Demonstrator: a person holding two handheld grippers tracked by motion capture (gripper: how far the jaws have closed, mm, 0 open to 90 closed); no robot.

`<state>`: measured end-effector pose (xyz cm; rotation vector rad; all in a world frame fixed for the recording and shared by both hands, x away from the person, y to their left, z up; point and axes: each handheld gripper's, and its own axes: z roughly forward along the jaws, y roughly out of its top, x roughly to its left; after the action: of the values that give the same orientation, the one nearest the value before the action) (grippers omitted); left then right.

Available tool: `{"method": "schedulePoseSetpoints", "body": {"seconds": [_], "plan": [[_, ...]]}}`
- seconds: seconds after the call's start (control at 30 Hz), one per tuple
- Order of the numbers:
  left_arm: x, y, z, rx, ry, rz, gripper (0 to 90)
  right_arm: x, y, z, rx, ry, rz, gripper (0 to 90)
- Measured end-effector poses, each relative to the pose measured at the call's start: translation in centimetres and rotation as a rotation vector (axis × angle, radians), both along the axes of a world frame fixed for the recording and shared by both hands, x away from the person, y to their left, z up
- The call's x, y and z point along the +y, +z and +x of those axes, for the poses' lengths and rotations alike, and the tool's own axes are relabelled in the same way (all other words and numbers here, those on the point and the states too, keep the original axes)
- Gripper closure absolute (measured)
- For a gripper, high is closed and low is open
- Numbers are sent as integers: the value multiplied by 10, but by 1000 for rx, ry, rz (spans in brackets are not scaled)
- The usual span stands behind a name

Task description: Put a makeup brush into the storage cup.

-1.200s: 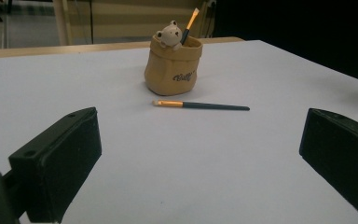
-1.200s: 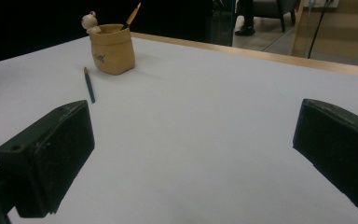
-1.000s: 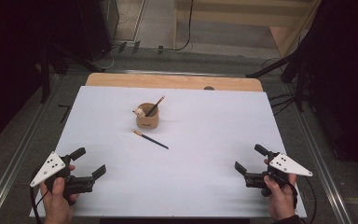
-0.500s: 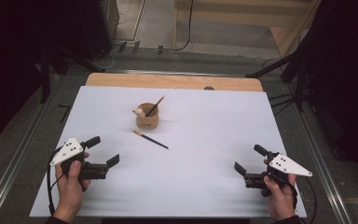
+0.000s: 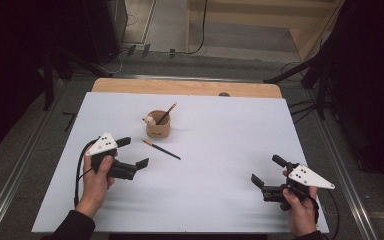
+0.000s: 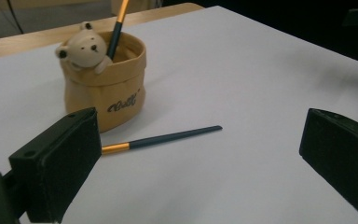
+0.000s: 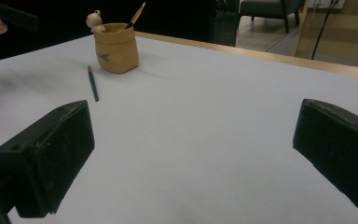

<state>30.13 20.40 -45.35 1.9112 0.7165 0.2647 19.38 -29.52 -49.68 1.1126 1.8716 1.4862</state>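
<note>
Pencil [image 5: 161,149] lies flat on the white table cover [image 5: 220,200], dark-shafted with a gold band at its far-left end, just near and to the right of the tan fabric pot [image 5: 157,126]; the two sit close, though the high view does not settle whether they touch. In the left gripper view the pencil [image 6: 161,139] runs across the middle of the frame, its gold end towards the pot [image 6: 107,88], which carries a small bear figure [image 6: 81,50] on its rim and a second pencil [image 6: 117,25] standing tilted inside. Left gripper [image 5: 132,152] hovers just left of the lying pencil, its jaws spread wide and holding nothing, pointed towards the pencil and pot. Right gripper [image 5: 266,170] sits at the near right of the table, well apart from the pencil, jaws likewise spread wide with nothing between them. From the right gripper view the pot [image 7: 116,46] and the lying pencil [image 7: 92,83] appear far off at the upper left. A strip of bare wooden tabletop [image 5: 185,87] shows along the far edge beyond the cover.
</note>
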Motion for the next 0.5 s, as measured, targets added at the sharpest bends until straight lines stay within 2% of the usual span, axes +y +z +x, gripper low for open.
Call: {"method": "schedulePoseSetpoints", "body": {"seconds": [0.1, 0.5], "plan": [[-7, 0, 7, 14, -25, 11, 0, 0, -1, 0, 6, -5, 4, 0], [-31, -4, 26, 48, -115, 127, 8, -1, -2, 1, 6, 0, 3, 0]]}}
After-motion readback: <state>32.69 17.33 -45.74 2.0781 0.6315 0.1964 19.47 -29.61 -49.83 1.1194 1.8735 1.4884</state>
